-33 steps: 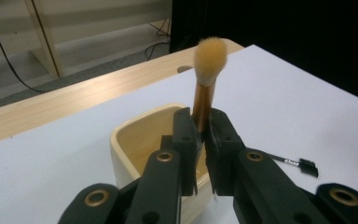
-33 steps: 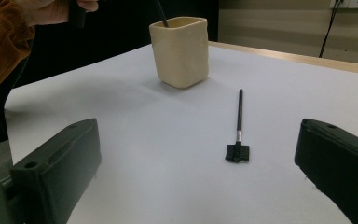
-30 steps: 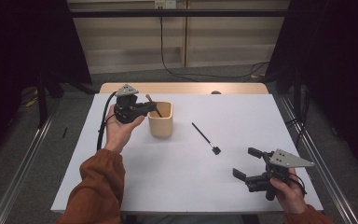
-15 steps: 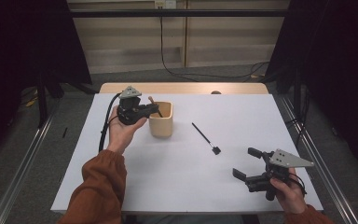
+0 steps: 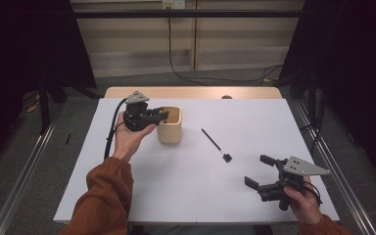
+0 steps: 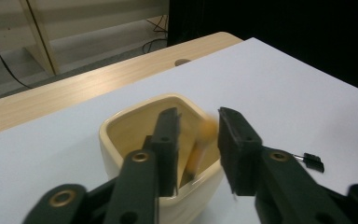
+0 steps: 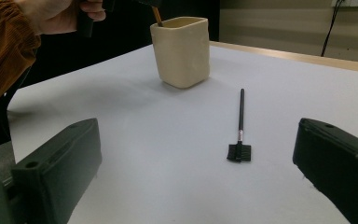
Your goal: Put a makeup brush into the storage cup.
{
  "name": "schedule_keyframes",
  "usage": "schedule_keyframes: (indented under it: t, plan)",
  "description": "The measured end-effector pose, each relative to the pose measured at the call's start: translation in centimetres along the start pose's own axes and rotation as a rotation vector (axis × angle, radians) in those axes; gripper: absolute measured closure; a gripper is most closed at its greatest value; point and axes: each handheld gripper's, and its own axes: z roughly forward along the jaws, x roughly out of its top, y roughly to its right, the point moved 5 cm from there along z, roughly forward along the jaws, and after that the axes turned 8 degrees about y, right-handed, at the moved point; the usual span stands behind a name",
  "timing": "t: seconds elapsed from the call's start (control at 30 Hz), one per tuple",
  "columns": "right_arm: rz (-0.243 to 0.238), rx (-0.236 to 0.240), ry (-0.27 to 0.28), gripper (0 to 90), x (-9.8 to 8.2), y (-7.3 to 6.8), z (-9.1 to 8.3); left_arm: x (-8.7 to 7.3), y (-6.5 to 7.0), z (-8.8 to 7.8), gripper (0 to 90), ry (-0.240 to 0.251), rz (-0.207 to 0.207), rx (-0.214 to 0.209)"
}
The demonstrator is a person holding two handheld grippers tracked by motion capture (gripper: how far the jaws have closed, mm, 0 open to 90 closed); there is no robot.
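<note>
The left gripper (image 5: pixel 162 114) hangs right over the cup (image 5: pixel 170 128), jaw tips above the near-left part of the rim, and its jaws have just been opening: in the left gripper view (image 6: pixel 196 140) they stand apart with a gap between them. In that gap there is a blurred orange-brown stick (image 6: pixel 199 149), slanting down inside the cup (image 6: pixel 121 135); neither pad looks pressed on it, so that claw is released. From the right gripper view the same stick (image 7: pixel 157 17) pokes up past the far-left corner of the cup (image 7: pixel 181 51), its top lost under the left gripper at the edge of the picture. The cup stands upright on the white table (image 5: pixel 191 196), left of centre and toward the far side. To its right, well apart from it, a thin black brush (image 5: pixel 216 145) lies flat on the table, handle pointing far-left, its square head at the near-right end. The right gripper view shows that brush (image 7: pixel 240 126) lying between its own two jaws in the picture but farther out, untouched. The right gripper (image 5: pixel 260 171) sits at the near right corner, held low in the hand, jaws spread wide with nothing in them, released too. An orange sleeve (image 5: pixel 105 196) runs up from the near edge to the left hand (image 5: pixel 129 139).
</note>
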Motion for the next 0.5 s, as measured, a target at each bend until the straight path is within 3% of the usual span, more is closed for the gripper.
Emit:
schedule_keyframes:
  t: [0.5]
  plan:
    - [0.004,0.002,0.005,0.4,0.06,0.11,0.03,-0.05,-0.14,0.01,12.7,0.043,-0.014,0.047]
